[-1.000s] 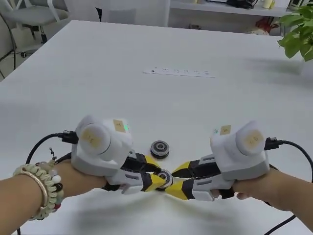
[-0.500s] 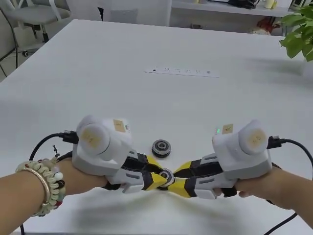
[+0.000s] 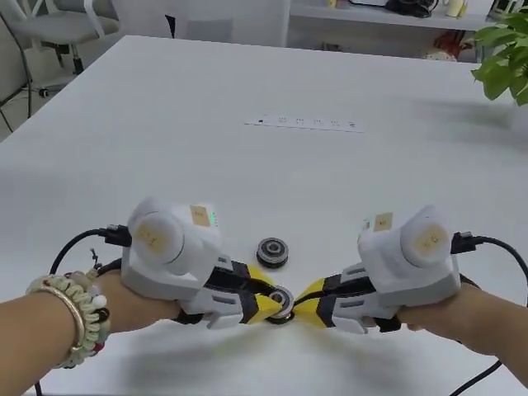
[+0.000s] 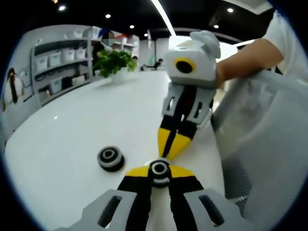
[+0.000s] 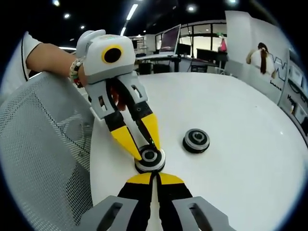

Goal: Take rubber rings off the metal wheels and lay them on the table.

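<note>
Setting: open-plan office with a lab corner. Large white table [image 3: 247, 74] with a power strip [image 3: 303, 123] lying on its top; wheeled office chair [image 3: 49, 25] at the far corner; white shelf unit [image 3: 371, 16] behind the table; potted plant [image 3: 505, 58] at the table's edge. Wall shelves [image 4: 55, 60] stocked with labelled storage boxes; desks with computer monitors [image 5: 172, 37] in the background; mesh chair back [image 5: 43, 144] close by; dark ceiling with a strip light [image 5: 132, 11] and recessed spotlights [image 4: 60, 7]; large printed poster [image 5: 262, 57] on the wall.
</note>
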The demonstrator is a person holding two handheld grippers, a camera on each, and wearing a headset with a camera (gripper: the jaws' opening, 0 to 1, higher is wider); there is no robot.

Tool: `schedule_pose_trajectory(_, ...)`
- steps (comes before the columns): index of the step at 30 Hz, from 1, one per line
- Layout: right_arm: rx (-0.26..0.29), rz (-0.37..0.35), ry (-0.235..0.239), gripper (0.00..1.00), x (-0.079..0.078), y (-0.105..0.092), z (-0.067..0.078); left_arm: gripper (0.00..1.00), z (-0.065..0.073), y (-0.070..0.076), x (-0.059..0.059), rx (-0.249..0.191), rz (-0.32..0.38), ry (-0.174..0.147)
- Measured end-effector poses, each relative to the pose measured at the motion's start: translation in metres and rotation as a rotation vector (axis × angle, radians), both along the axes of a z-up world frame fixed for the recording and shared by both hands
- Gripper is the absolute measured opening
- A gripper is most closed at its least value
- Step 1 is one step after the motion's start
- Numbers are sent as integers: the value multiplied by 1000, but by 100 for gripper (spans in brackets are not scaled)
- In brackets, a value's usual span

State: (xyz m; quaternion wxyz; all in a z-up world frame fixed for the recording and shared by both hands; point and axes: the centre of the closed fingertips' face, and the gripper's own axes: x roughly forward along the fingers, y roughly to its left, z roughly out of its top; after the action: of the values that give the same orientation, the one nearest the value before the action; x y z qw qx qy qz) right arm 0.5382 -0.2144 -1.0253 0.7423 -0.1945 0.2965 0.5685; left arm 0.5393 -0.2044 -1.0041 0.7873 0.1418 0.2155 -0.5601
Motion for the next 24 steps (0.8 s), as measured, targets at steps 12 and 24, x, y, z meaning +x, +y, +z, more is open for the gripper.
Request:
schedule_pose_trajectory(12, 63, -193, 231, 0, 3, -2, -2, 14, 0, 0, 1, 6, -3, -11)
schedule_pose_trajectory(24, 155, -311, 431, 0, 7, -5, 6, 14, -1, -1, 1, 2, -9, -18)
